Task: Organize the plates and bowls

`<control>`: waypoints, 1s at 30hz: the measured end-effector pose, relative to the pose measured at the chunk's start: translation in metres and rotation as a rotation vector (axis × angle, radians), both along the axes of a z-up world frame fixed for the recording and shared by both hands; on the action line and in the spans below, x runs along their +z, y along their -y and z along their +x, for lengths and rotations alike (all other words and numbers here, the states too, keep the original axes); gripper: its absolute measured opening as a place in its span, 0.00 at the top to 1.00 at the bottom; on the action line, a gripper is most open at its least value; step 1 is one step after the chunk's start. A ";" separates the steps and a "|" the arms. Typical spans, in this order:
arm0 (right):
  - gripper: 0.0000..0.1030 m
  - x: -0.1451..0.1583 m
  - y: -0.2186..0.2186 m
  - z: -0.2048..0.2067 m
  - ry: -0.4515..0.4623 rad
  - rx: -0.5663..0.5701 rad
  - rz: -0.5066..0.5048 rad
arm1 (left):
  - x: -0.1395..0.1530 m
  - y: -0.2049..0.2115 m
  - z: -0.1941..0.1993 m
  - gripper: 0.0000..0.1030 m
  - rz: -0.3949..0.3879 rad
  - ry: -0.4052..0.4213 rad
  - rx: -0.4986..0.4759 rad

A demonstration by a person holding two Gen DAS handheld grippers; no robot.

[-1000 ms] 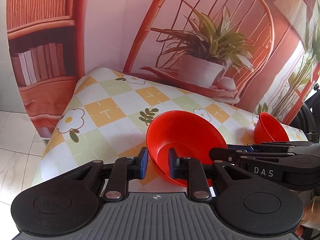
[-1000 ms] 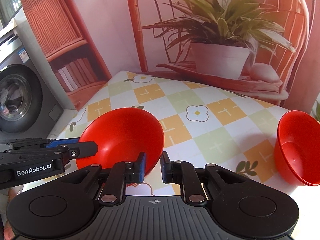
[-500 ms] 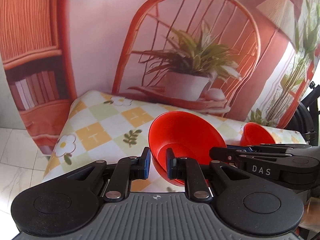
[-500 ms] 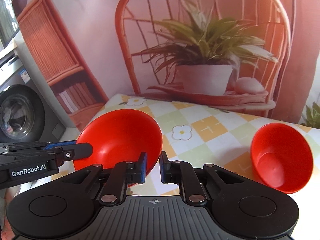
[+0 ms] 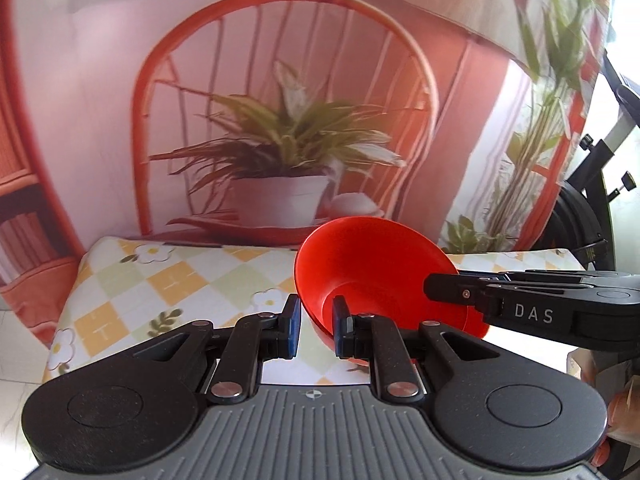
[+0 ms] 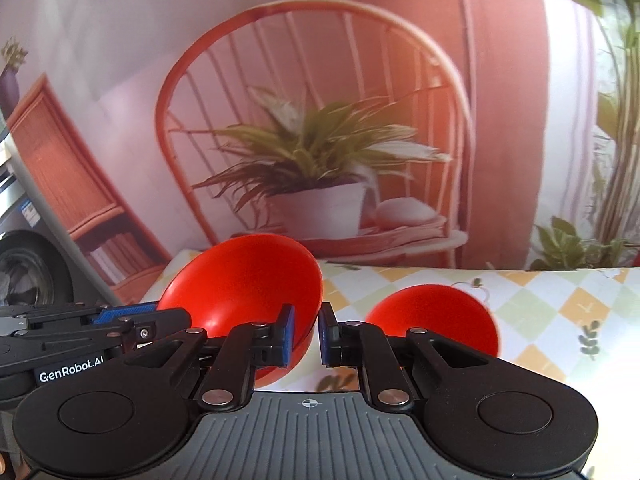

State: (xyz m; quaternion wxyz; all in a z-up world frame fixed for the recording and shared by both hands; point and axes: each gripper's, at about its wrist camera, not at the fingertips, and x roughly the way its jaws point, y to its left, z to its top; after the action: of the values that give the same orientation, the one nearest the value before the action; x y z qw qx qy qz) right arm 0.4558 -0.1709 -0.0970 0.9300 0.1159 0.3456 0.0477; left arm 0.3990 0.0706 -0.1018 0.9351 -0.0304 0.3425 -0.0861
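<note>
With both my left claw (image 5: 314, 326) and right claw (image 6: 306, 334) pinching the rim of one red bowl (image 6: 248, 284) raised above the desk (image 6: 560, 312), I judge nesting it into the second bowl (image 6: 434, 318) comes next, needing careful centring.

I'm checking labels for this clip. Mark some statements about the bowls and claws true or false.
1. The left claw and the right claw grip opposite rims of one held red bowl. True.
2. The second red bowl is nested inside the held one. False: it sits apart on the tablecloth, to the right of the held bowl.
3. The held bowl is empty. True.
4. The tablecloth is plain white. False: it is checked in yellow and green, with flowers.
</note>
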 end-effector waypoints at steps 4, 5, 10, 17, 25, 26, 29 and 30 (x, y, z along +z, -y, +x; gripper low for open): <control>0.89 -0.001 0.026 -0.007 0.013 -0.041 0.018 | 0.002 0.023 0.006 0.83 -0.002 -0.004 -0.018; 0.89 -0.002 0.033 -0.009 0.020 -0.052 0.025 | 0.002 0.028 0.007 0.83 -0.002 -0.006 -0.023; 0.89 -0.013 0.066 -0.017 0.011 -0.115 0.055 | -0.004 0.060 0.021 0.83 -0.001 -0.014 -0.055; 0.89 -0.032 0.101 -0.020 -0.012 -0.180 0.083 | -0.023 0.095 0.037 0.83 0.012 -0.048 -0.093; 0.89 -0.049 0.116 -0.018 -0.037 -0.197 0.096 | -0.039 0.109 0.050 0.83 0.027 -0.072 -0.109; 0.89 -0.050 0.117 -0.018 -0.038 -0.198 0.097 | -0.040 0.110 0.050 0.83 0.031 -0.071 -0.111; 0.89 -0.054 0.118 -0.016 -0.047 -0.201 0.096 | -0.044 0.114 0.053 0.83 0.049 -0.071 -0.118; 0.89 -0.055 0.119 -0.015 -0.050 -0.202 0.095 | -0.045 0.115 0.053 0.83 0.054 -0.071 -0.120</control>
State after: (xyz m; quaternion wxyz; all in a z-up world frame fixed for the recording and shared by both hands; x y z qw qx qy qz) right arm 0.4403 -0.2895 -0.1517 0.9146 0.1951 0.3527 -0.0329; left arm 0.4523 -0.0441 -0.1465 0.9159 0.0123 0.3789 -0.1317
